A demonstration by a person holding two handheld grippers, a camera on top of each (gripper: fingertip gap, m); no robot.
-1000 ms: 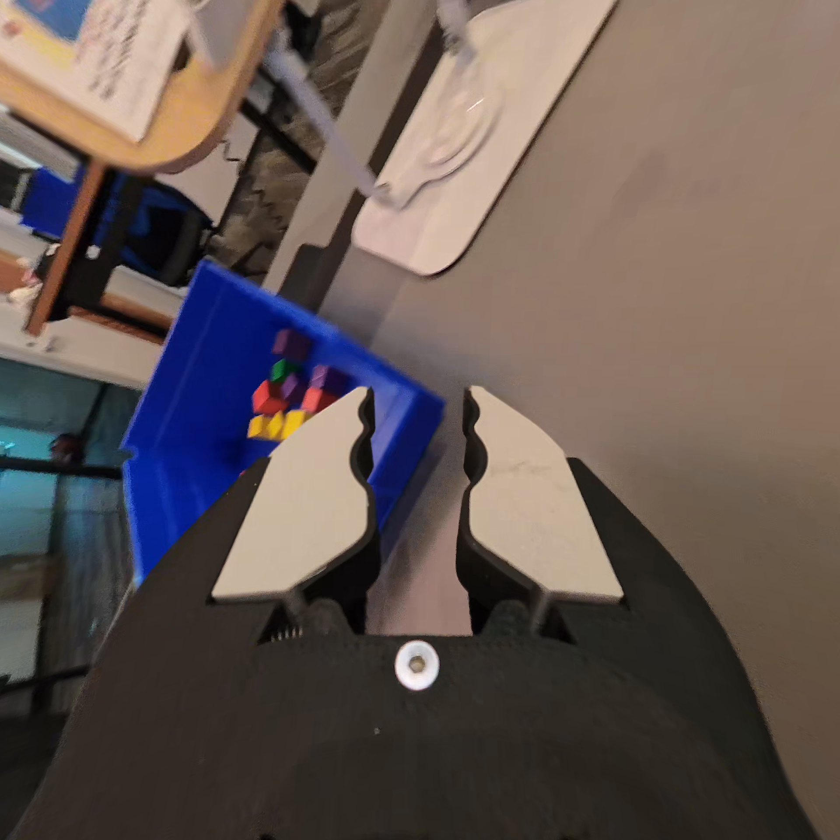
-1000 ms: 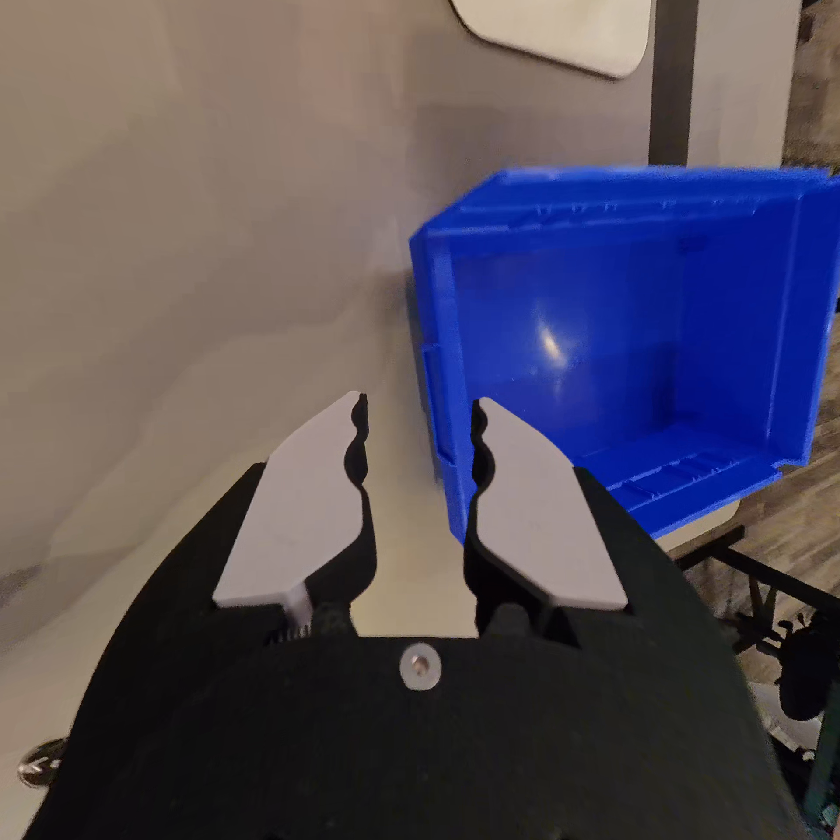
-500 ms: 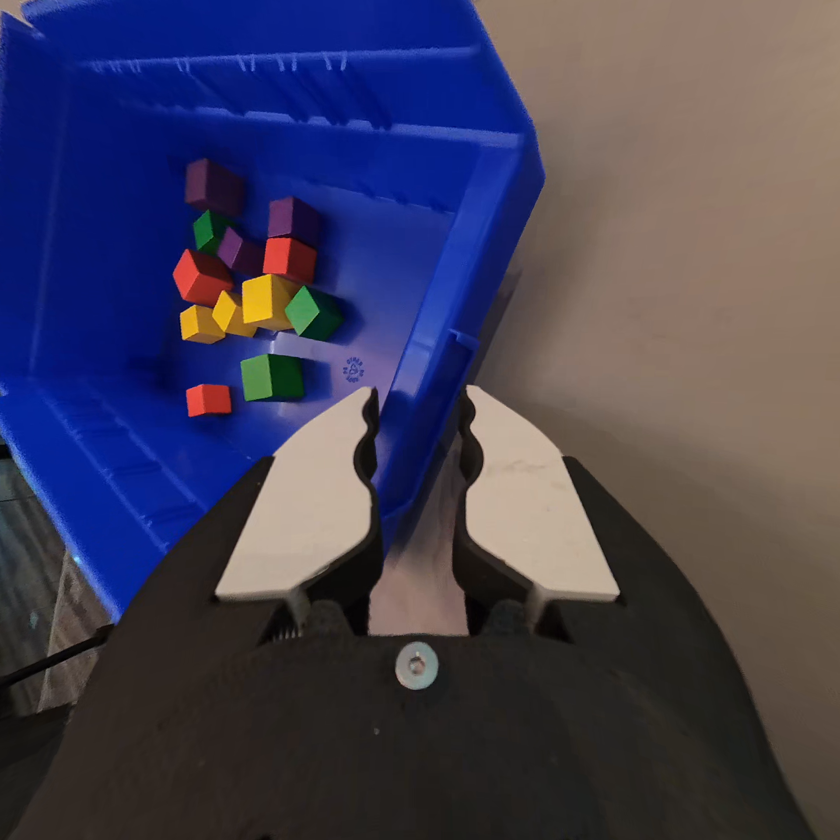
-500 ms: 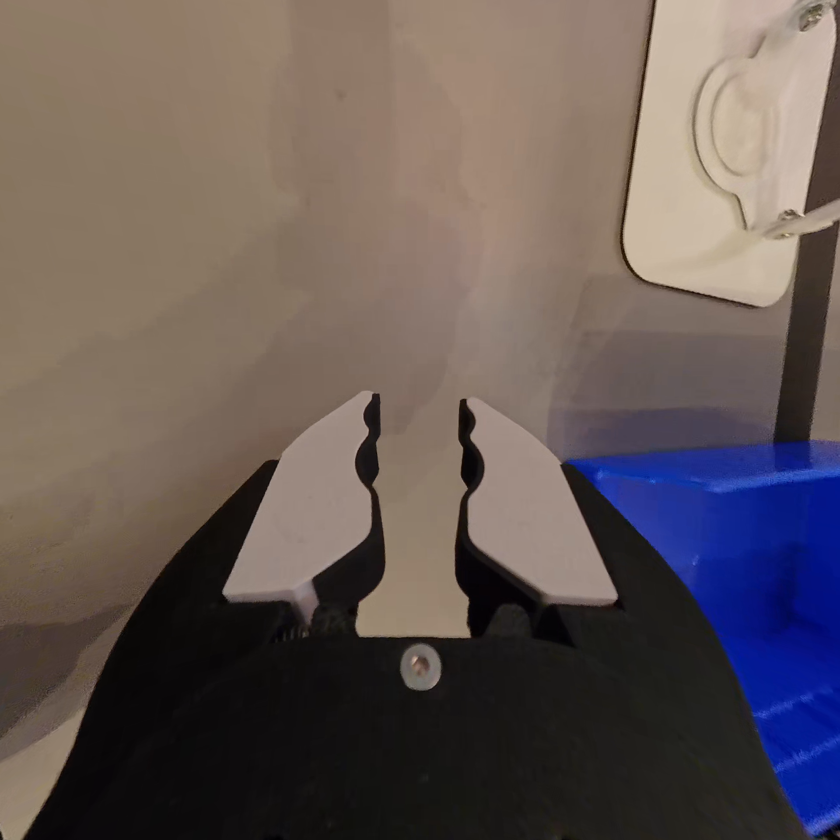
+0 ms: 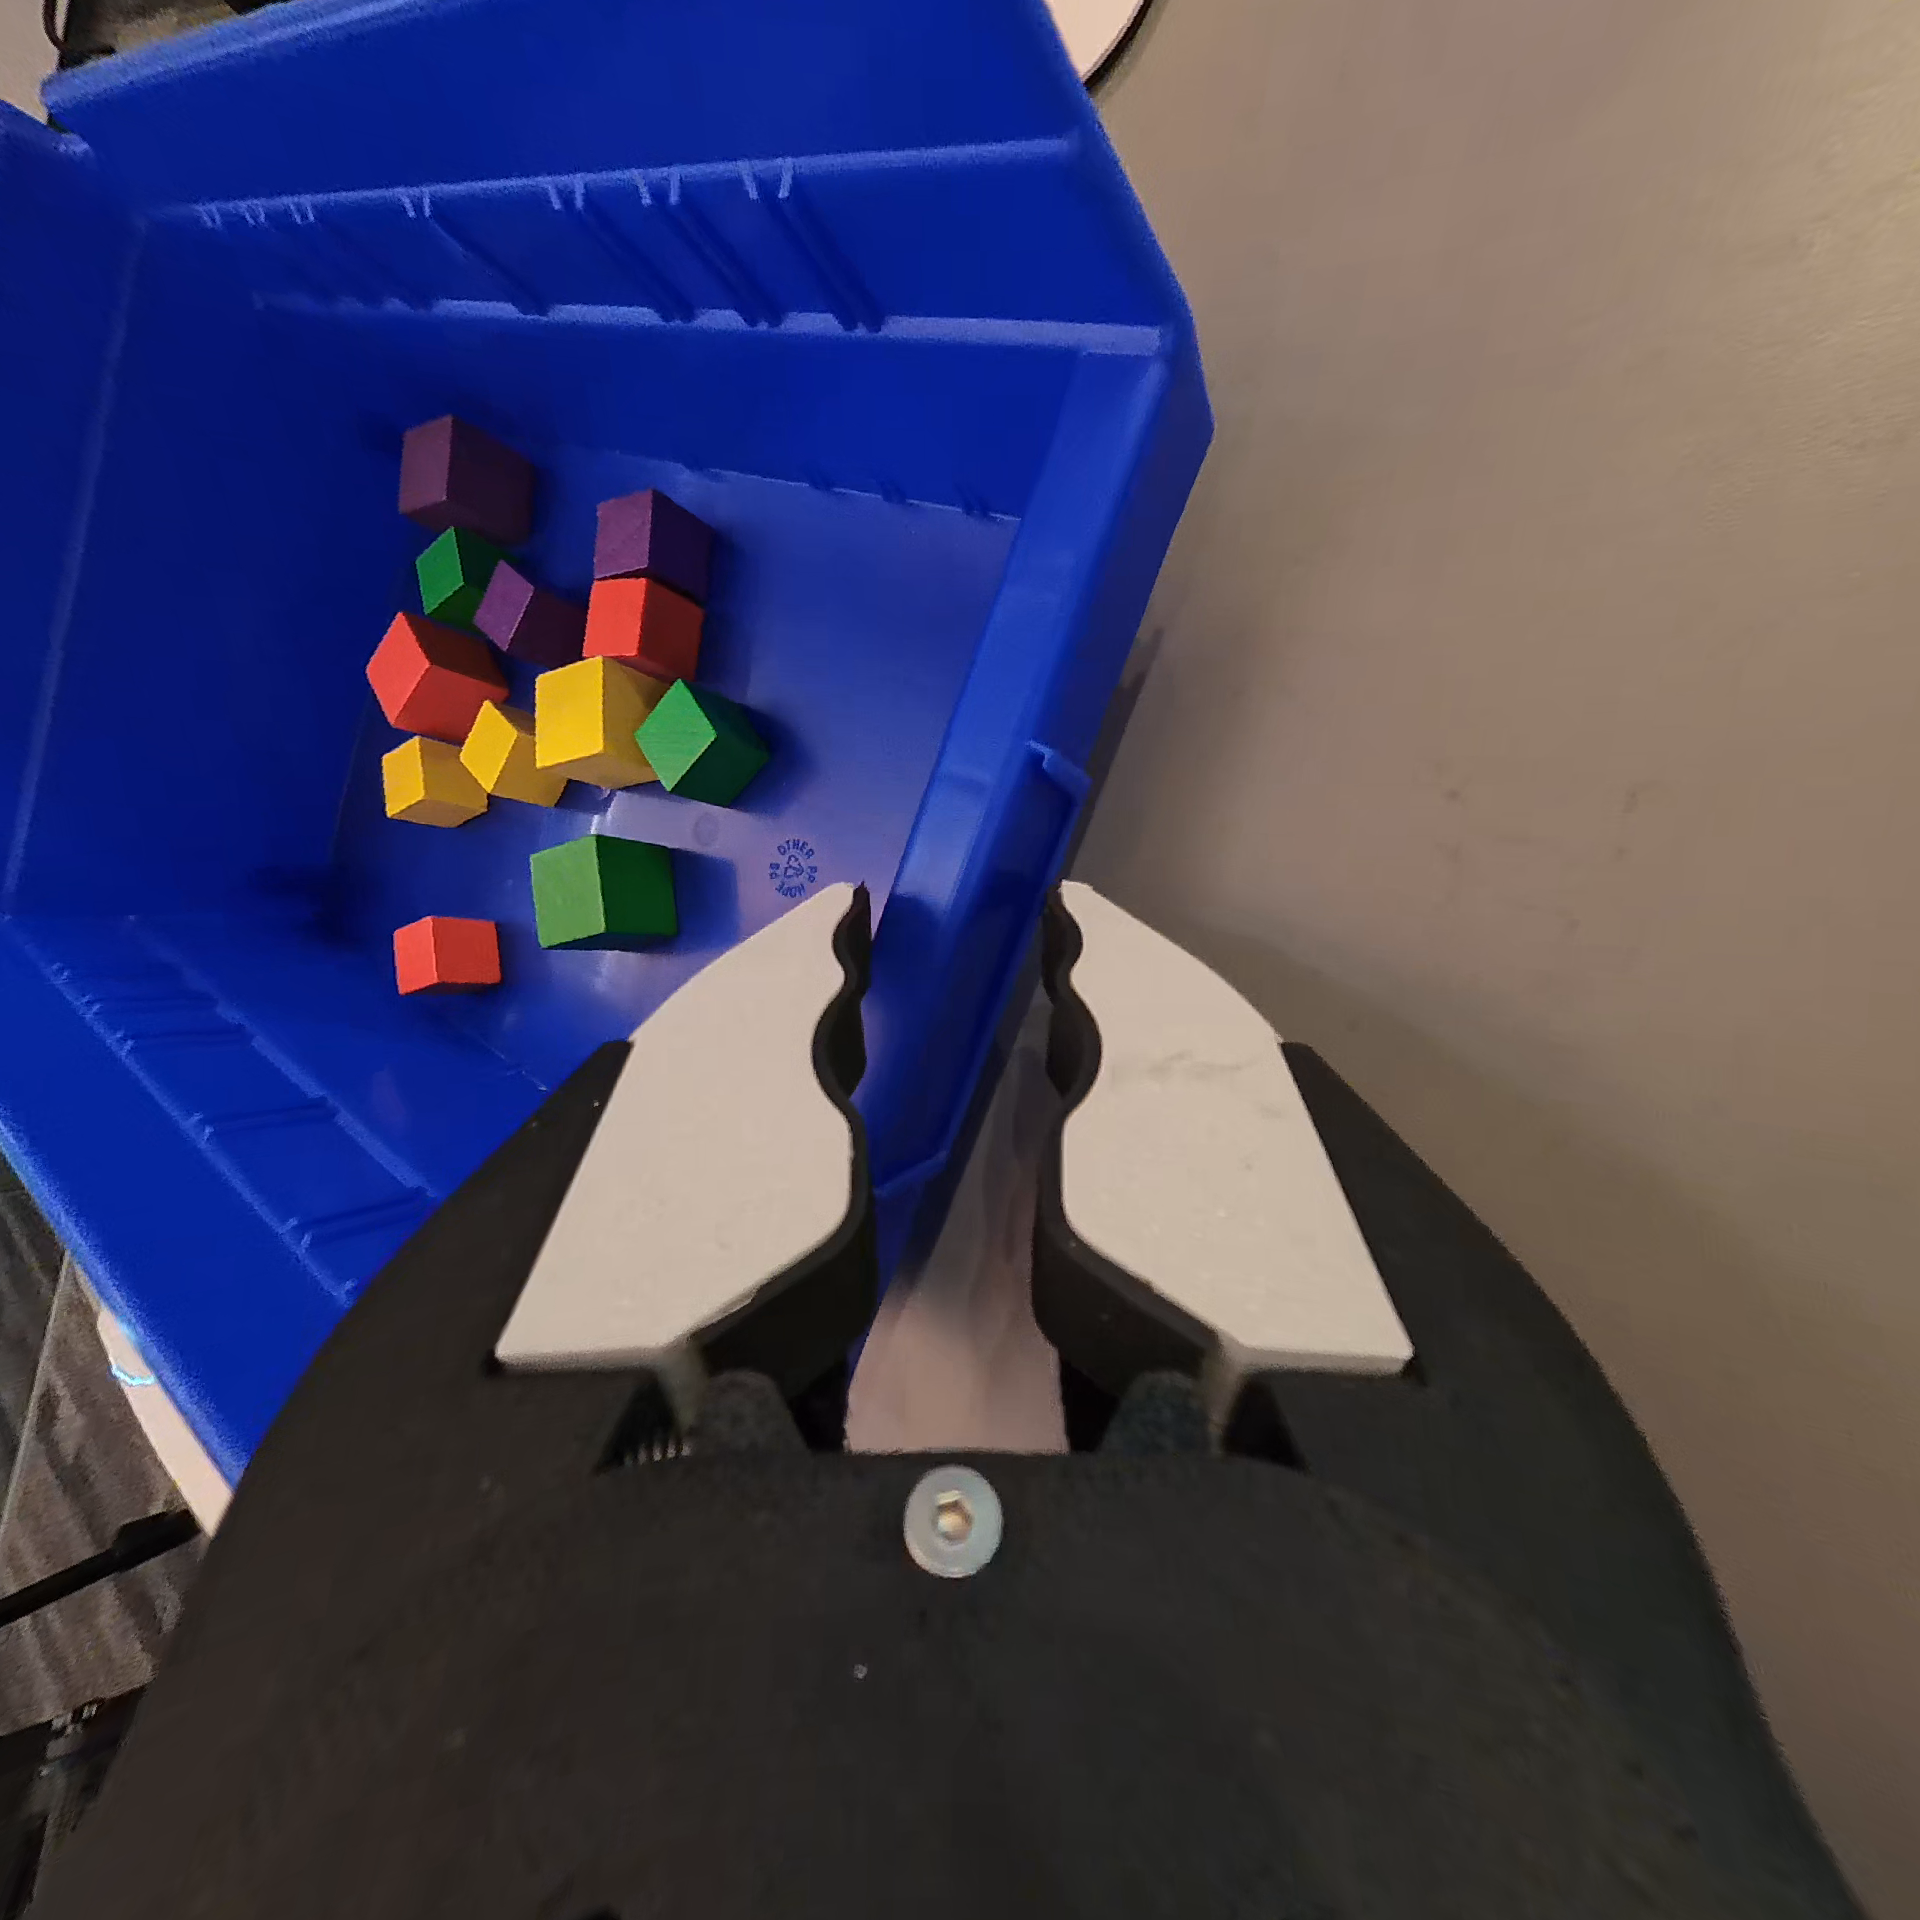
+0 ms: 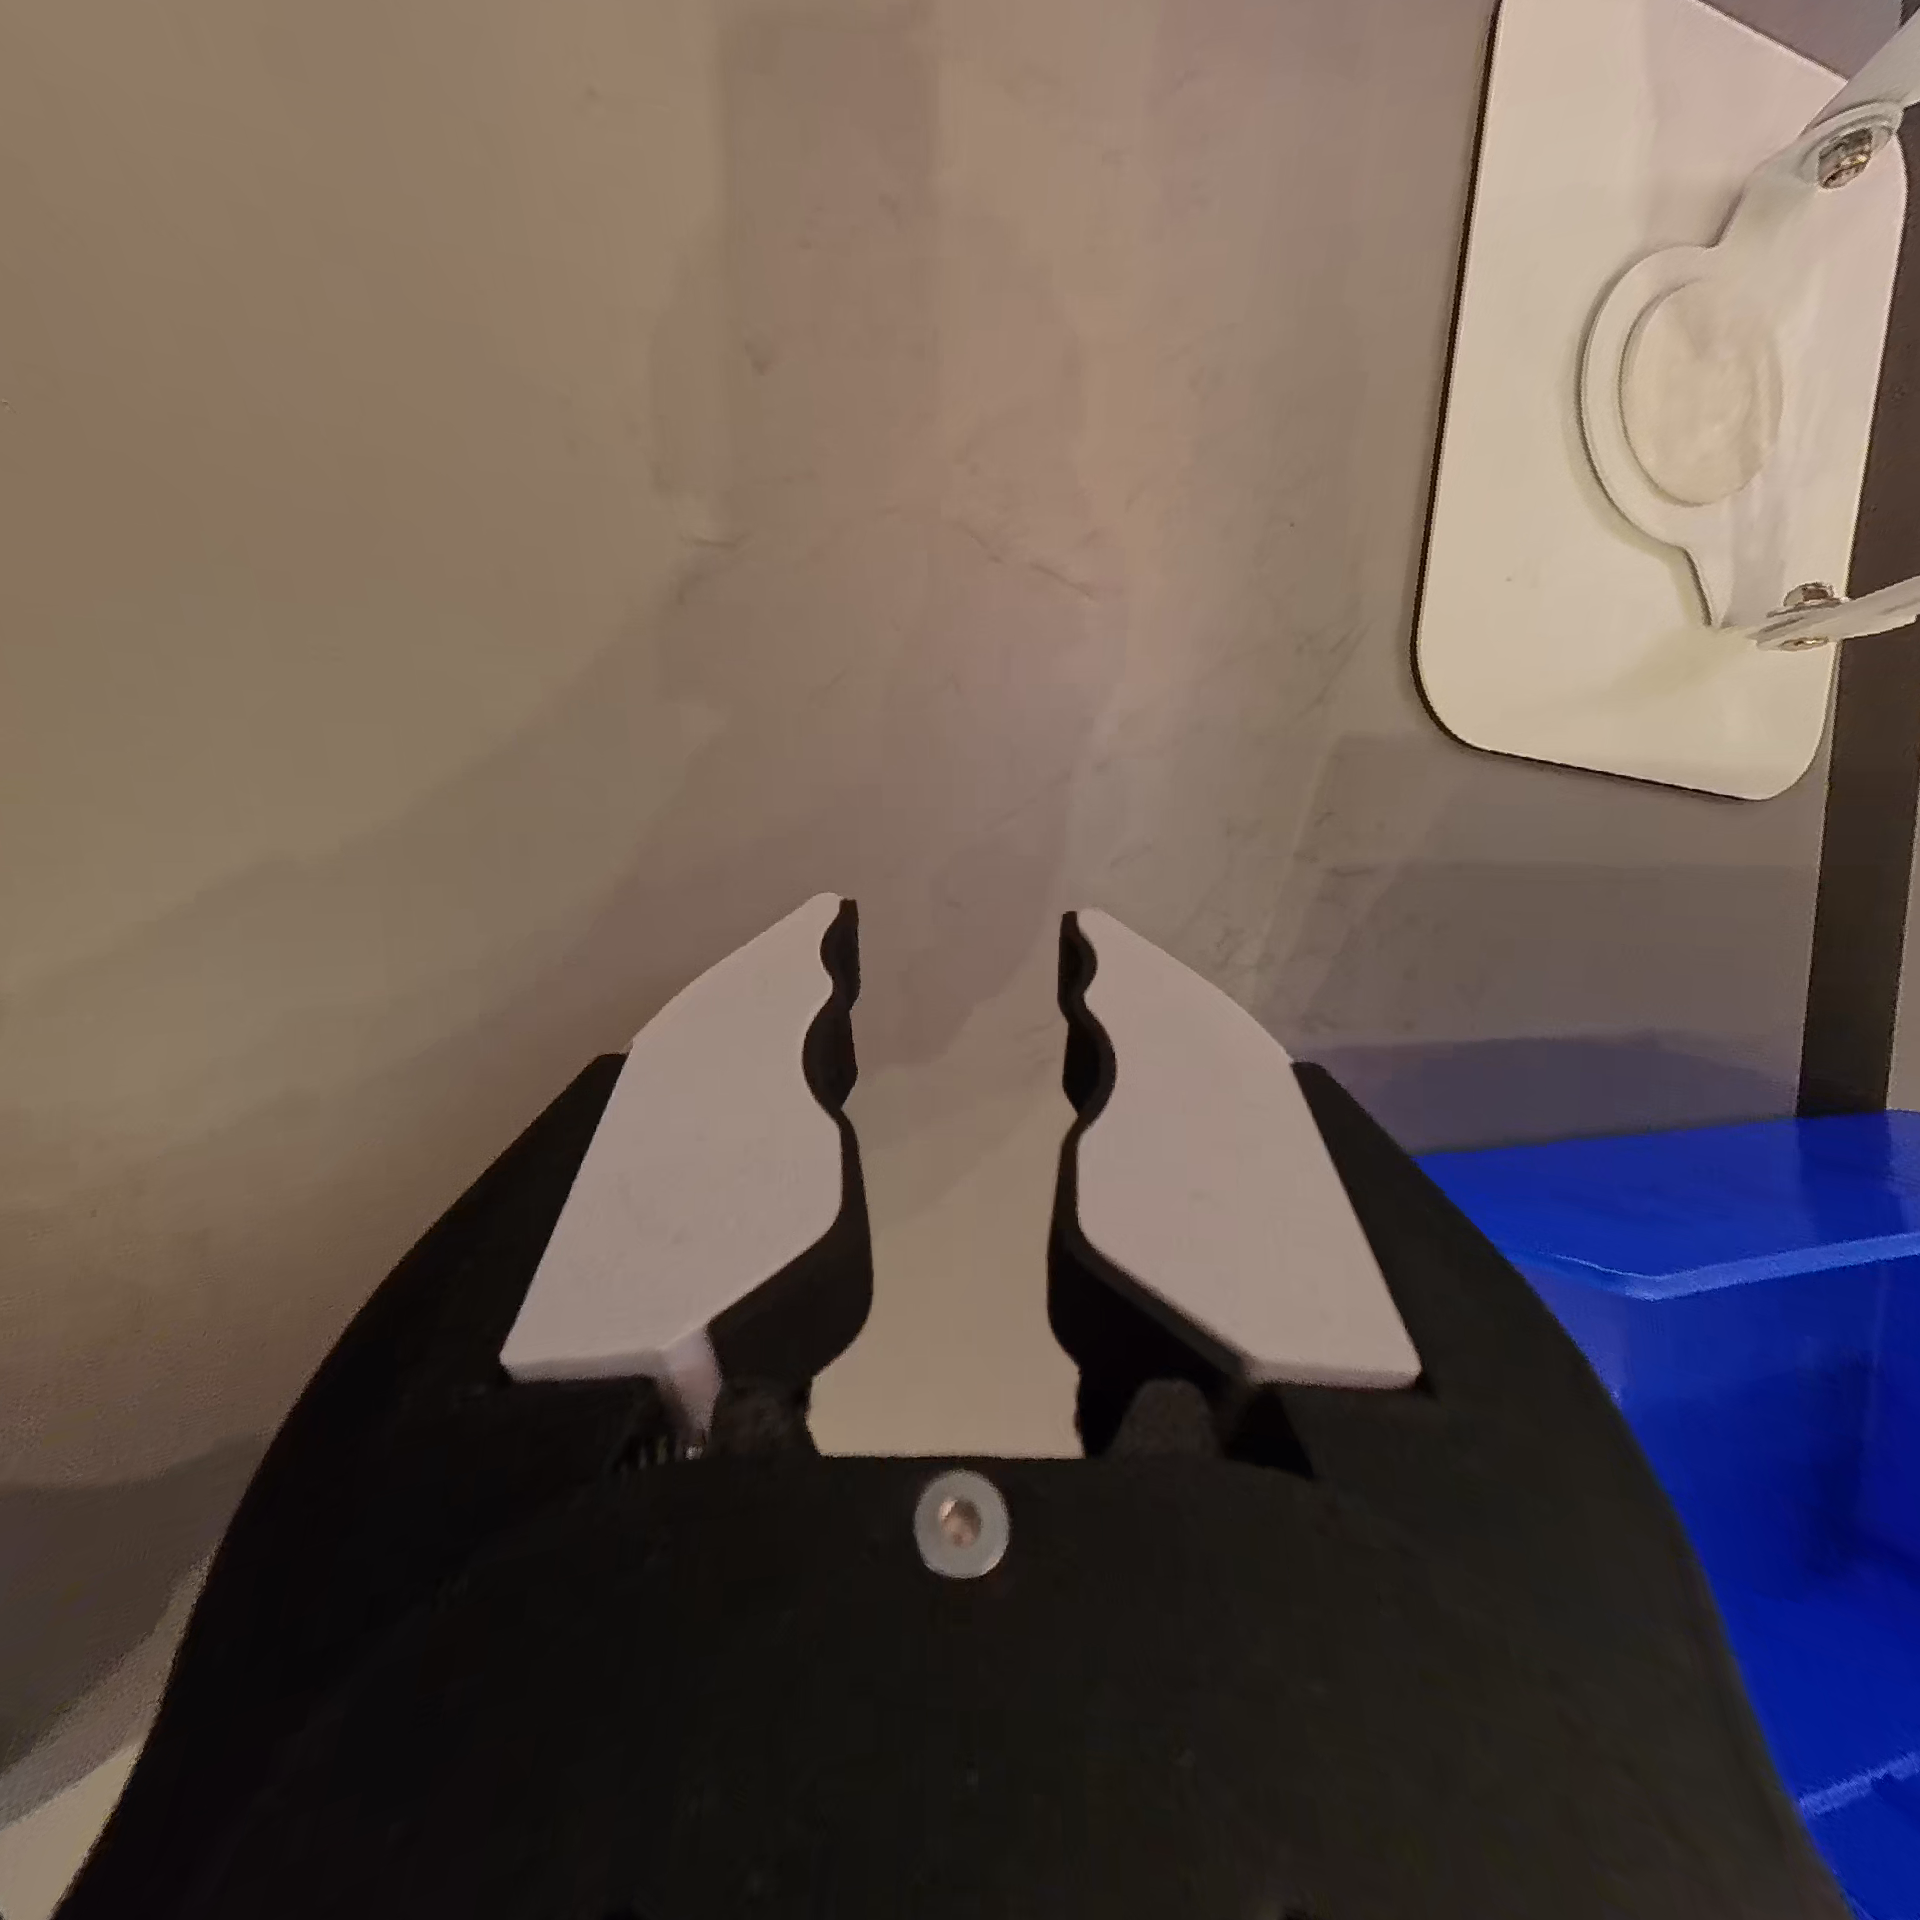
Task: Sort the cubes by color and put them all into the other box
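Observation:
In the left wrist view a blue box (image 5: 1101, 582) holds several cubes: purple (image 5: 462, 478), red (image 5: 431, 670), yellow (image 5: 587, 717) and green (image 5: 597, 888), plus a small red cube (image 5: 445, 954) near the front. My left gripper (image 5: 951, 904) is open and empty, its jaws either side of the box's right wall, above it. In the right wrist view my right gripper (image 6: 958, 920) is open and empty over the bare grey table (image 6: 416, 520). A corner of the other blue box (image 6: 1683, 1278) shows at the right; no cubes show in the part in view.
A white plate with a round mount and metal brackets (image 6: 1662, 416) lies on the table at the far right. A dark strip (image 6: 1860, 883) runs along the table's right side. The table edge and dark floor (image 5: 62, 1455) show below the cube box.
The left gripper swung from the far table over to the cube box and now sits closer above its right wall. The right gripper turned away from the empty box toward the bare table.

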